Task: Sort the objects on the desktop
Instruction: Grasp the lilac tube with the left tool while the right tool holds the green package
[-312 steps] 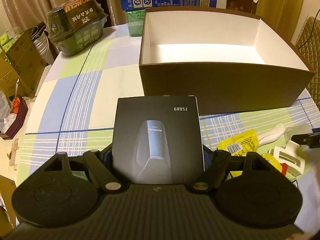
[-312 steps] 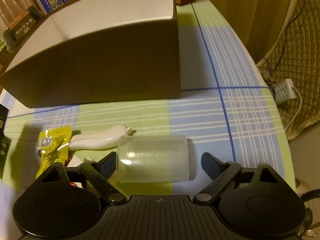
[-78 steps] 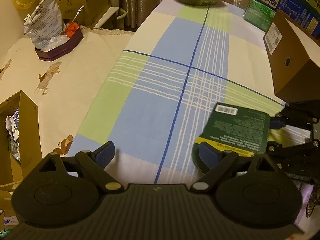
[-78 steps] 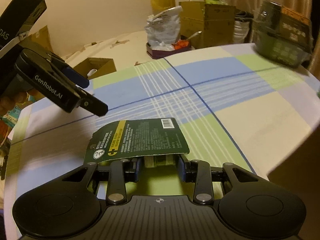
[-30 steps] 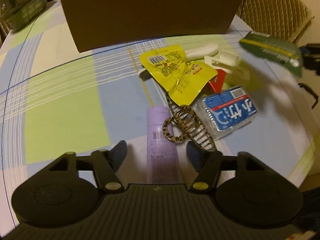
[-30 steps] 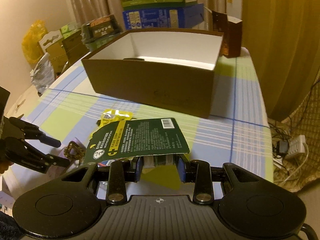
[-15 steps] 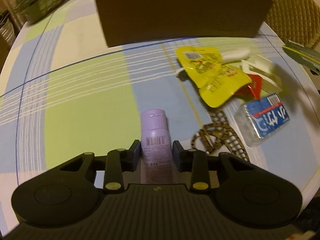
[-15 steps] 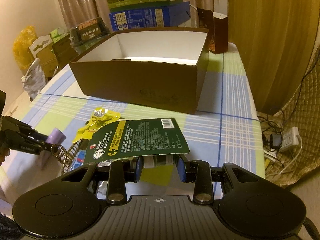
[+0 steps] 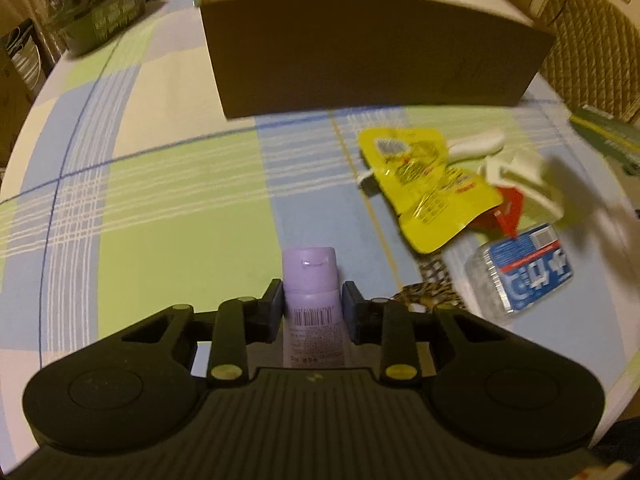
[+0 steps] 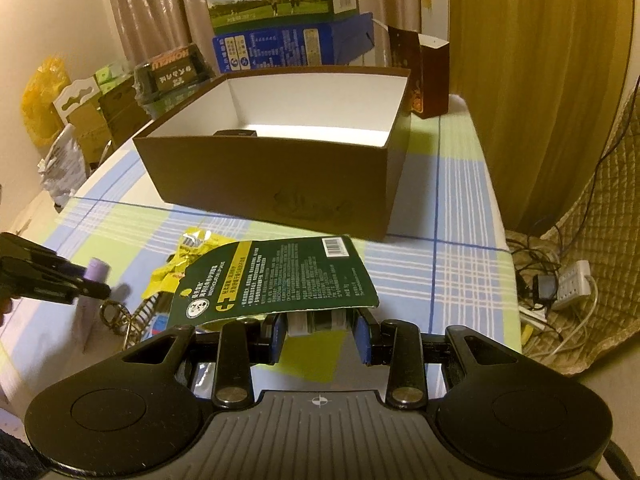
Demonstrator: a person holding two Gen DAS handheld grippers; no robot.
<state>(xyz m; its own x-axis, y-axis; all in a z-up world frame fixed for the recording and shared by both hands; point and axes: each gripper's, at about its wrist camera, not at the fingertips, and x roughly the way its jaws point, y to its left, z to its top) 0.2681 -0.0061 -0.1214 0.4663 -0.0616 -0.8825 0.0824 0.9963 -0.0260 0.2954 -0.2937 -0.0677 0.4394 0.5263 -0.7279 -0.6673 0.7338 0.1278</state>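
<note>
Inside brown box (image 10: 280,184), dark item (image 10: 235,133): right-wrist view only.

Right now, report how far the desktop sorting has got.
Done: one dark item lies in the brown box. In hand: left gripper clamps the purple tube; right gripper holds the green-carded pack. Left: yellow pouch, blue-labelled packet, leopard hair claw, white pieces.

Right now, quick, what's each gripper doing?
Left gripper: closed on the purple tube.
Right gripper: closed on the green carded pack.
</note>
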